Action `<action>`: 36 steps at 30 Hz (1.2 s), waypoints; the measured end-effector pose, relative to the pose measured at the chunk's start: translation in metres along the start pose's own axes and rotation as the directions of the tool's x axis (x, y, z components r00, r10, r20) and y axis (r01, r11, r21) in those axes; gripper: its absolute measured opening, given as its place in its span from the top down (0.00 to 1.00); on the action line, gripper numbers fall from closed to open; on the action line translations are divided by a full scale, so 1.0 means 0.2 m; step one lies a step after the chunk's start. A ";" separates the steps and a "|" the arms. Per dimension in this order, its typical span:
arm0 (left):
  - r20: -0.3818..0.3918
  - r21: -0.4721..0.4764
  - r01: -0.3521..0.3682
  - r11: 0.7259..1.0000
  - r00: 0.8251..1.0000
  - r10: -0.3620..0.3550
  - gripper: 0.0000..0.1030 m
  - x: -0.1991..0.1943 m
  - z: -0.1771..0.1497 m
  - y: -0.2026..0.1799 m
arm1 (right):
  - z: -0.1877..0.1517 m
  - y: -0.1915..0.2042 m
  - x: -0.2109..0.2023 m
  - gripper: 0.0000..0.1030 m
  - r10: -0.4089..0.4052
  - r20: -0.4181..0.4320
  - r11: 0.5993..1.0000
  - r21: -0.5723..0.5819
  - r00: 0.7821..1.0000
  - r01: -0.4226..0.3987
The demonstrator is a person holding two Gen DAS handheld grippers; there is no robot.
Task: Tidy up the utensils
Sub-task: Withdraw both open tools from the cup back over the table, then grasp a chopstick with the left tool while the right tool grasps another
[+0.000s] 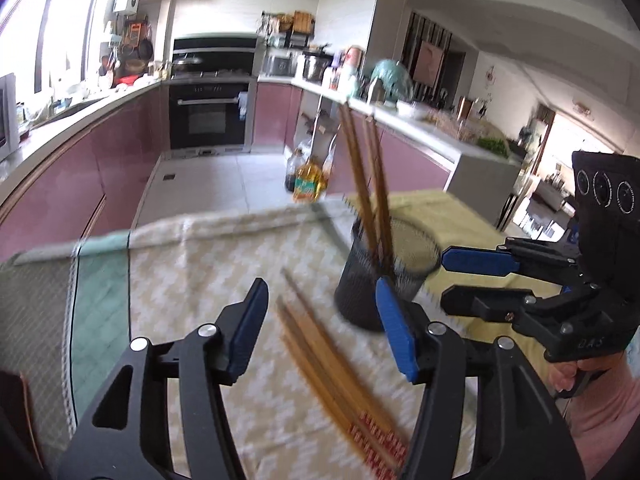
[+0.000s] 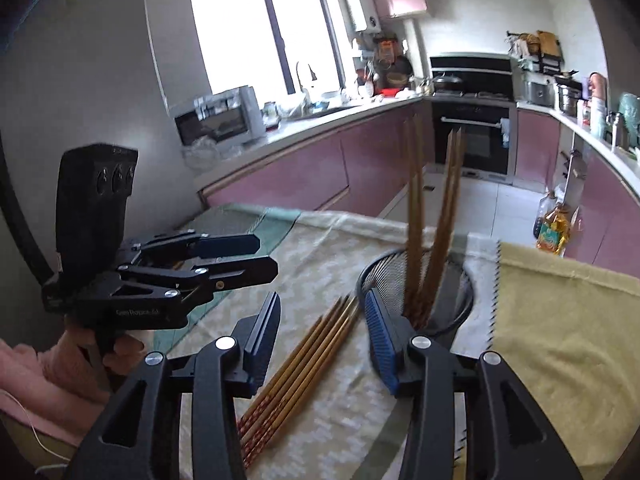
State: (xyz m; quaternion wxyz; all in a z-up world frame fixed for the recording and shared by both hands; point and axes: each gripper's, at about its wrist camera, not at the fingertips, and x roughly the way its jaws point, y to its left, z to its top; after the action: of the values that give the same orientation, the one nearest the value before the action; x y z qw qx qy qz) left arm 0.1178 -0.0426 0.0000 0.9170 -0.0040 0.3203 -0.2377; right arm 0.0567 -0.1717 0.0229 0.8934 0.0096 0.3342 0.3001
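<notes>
My counter (image 1: 224,240) lies under a pale patterned cloth (image 2: 328,248), with a yellow towel (image 2: 560,320) on its right part. On it the black mesh holder (image 1: 360,292) stands upright with several chopsticks (image 1: 360,168) leaning inside. More loose chopsticks (image 2: 304,364) lie flat in a bundle just beside the holder. My left tongs (image 1: 320,328) hang released above that bundle, grasping nothing. My right tongs (image 2: 324,340) are likewise released and empty.
</notes>
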 end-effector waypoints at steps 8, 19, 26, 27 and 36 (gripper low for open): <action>-0.129 -0.028 -0.025 0.999 0.991 0.021 0.46 0.07 -0.26 0.05 | -0.18 0.01 0.23 0.59 -0.010 -0.156 0.998 0.055 0.988 0.019; -0.218 -0.043 -0.044 0.998 0.975 0.033 0.46 0.14 -0.43 0.04 | -0.26 0.02 0.31 0.59 -0.044 -0.199 0.994 0.088 0.979 0.063; -0.231 -0.054 -0.062 0.997 0.972 0.048 0.46 0.15 -0.44 0.04 | -0.27 0.03 0.35 0.59 -0.071 -0.208 0.993 0.075 0.975 0.089; -0.233 -0.058 -0.064 0.996 0.971 0.048 0.46 0.15 -0.44 0.05 | -0.28 0.03 0.35 0.59 -0.077 -0.209 0.993 0.073 0.975 0.094; -0.232 -0.047 -0.057 0.997 0.972 0.045 0.42 0.16 -0.42 0.04 | -0.29 0.07 0.37 0.59 -0.118 -0.209 0.992 0.026 0.971 0.126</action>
State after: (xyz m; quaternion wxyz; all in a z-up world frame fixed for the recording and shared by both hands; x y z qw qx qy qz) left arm 0.0938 -0.0378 -0.0864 0.8789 0.0074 0.4310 -0.2043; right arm 0.0586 -0.1314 -0.0617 0.8702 -0.0248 0.4310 0.2375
